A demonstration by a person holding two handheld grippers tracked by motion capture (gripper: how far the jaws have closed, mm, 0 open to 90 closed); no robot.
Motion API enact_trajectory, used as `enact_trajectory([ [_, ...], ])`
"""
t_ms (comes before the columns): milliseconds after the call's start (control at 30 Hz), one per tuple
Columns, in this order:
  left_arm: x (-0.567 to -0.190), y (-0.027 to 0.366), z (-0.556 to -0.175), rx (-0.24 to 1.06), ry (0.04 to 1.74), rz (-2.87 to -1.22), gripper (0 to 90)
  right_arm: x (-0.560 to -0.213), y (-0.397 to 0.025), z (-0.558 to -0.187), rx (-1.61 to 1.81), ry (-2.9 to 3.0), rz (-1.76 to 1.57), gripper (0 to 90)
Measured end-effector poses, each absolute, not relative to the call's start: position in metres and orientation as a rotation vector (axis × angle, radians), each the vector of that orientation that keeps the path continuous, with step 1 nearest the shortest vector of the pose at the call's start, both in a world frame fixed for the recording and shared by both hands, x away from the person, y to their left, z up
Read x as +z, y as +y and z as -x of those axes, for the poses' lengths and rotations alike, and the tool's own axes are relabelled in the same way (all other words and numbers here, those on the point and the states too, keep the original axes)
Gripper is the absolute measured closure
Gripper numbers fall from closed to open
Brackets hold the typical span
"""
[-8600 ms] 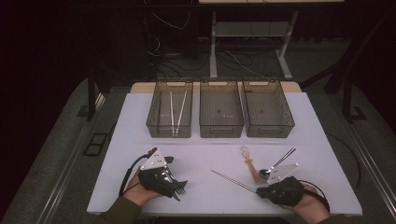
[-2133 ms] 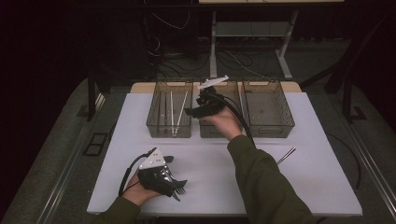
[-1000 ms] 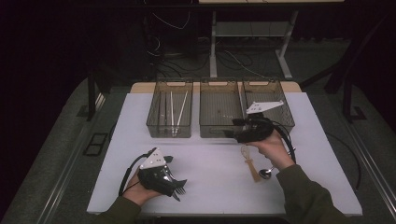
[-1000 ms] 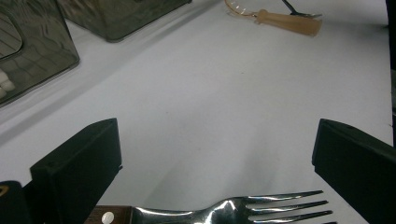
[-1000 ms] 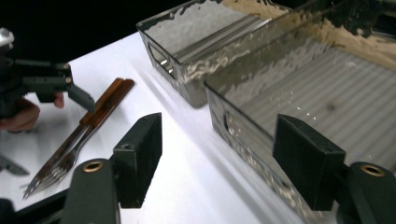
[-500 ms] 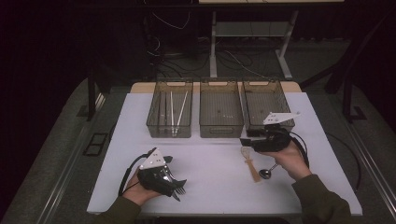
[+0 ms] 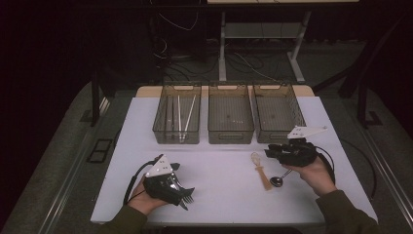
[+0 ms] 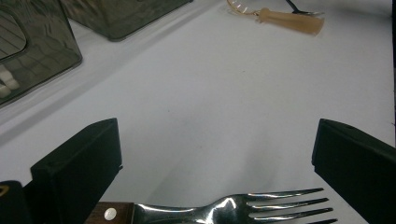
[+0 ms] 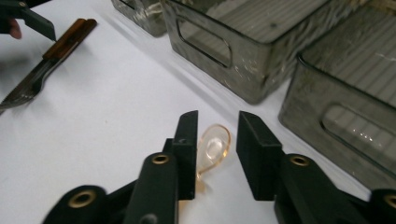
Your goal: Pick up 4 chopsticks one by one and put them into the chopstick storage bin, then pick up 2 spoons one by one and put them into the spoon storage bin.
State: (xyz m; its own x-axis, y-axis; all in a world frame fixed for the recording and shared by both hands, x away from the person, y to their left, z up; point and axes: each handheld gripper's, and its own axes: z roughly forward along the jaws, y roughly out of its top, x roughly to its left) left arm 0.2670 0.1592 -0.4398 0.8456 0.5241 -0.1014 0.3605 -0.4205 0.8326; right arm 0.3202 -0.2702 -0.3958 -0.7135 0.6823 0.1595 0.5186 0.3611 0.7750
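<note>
Right gripper (image 9: 215, 140) low over bench (image 7: 219, 195), fingers parted narrowly astride small whisk (image 7: 259, 168) beside spoon (image 7: 278, 179), not pinching; left gripper (image 8: 212, 158) resting, fingers spread wide over fork (image 8: 224, 210).

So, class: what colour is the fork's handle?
Reddish-brown wood on the fork, best seen in the right gripper view.

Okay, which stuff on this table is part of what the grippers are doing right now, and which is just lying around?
In hand:
- tan-handled whisk, between the open jaws of the right gripper
- fork, between the open jaws of the left gripper

Lying about:
- metal spoon
- chopsticks in the left bin
</note>
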Motion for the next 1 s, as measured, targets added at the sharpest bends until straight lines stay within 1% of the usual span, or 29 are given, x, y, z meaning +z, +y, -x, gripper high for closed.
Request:
enact_trajectory([
  [300, -0.439, 0.160, -0.267, 0.216, 0.647, -2.054, 0.0, -0.409, -0.276, -0.312, 1.209, 2.472, -1.148, 68.3],
  [333, -0.439, 0.160, -0.267, 0.216, 0.647, -2.054, 0.0, -0.410, -0.276, -0.311, 1.206, 2.480, -1.161, 66.9],
  [433, -0.439, 0.159, -0.267, 0.216, 0.647, -2.053, 0.0, -0.414, -0.274, -0.308, 1.187, 2.507, -1.159, 64.4],
  [567, -0.439, 0.159, -0.266, 0.219, 0.642, -2.054, 0.0, -0.420, -0.267, -0.304, 1.154, 2.541, -1.172, 64.1],
  [633, -0.439, 0.159, -0.266, 0.219, 0.642, -2.055, 0.0, -0.422, -0.264, -0.304, 1.132, 2.543, -1.165, 66.8],
  [733, -0.439, 0.159, -0.267, 0.217, 0.639, -2.055, 0.0, -0.427, -0.260, -0.308, 1.095, 2.545, -1.186, 76.8],
  [833, -0.439, 0.158, -0.266, 0.217, 0.639, -2.062, 0.1, -0.433, -0.257, -0.314, 1.051, 2.563, -1.205, 83.2],
  [1000, -0.439, 0.159, -0.266, 0.216, 0.640, -2.059, 0.1, -0.439, -0.252, -0.321, 0.984, 2.560, -1.232, 90.0],
])
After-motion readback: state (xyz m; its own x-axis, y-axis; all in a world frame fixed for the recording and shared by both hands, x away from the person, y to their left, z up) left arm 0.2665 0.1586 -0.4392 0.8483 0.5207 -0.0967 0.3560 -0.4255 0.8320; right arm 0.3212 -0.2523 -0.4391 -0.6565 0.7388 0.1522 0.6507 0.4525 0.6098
